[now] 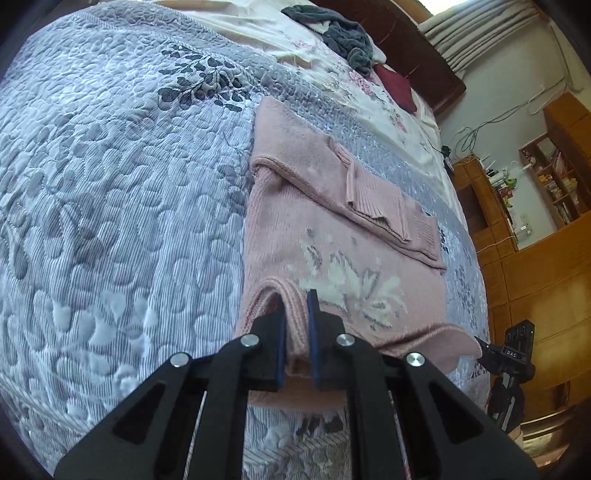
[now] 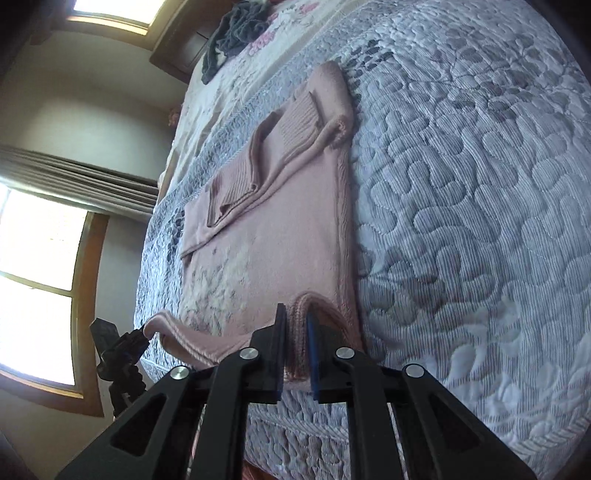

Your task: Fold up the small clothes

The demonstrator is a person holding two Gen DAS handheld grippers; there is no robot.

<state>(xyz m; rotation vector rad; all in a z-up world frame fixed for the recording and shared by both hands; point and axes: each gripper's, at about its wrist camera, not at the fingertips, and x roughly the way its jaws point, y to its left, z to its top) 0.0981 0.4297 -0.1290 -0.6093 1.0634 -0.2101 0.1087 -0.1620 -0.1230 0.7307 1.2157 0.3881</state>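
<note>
A small pink knit sweater [image 1: 343, 236] with a pale flower print lies on the quilted bed, its sleeves folded across the body. My left gripper [image 1: 295, 308] is shut on the ribbed hem at the sweater's near left corner, which is pinched up into a ridge. In the right wrist view the same sweater [image 2: 280, 229] stretches away from me. My right gripper [image 2: 295, 317] is shut on the ribbed hem at its near right corner. Between the two grips the hem sags toward the bed's edge. The other gripper [image 2: 125, 343] shows small at the left.
A grey-lilac quilted bedspread [image 1: 110, 184] covers the bed, with wide room to the sweater's side. A dark grey garment [image 1: 343, 33] and a maroon cloth [image 1: 397, 86] lie near the wooden headboard [image 1: 424, 48]. Wooden shelves [image 1: 546, 177] stand beyond the bed; windows [image 2: 37, 273] with curtains are on the other side.
</note>
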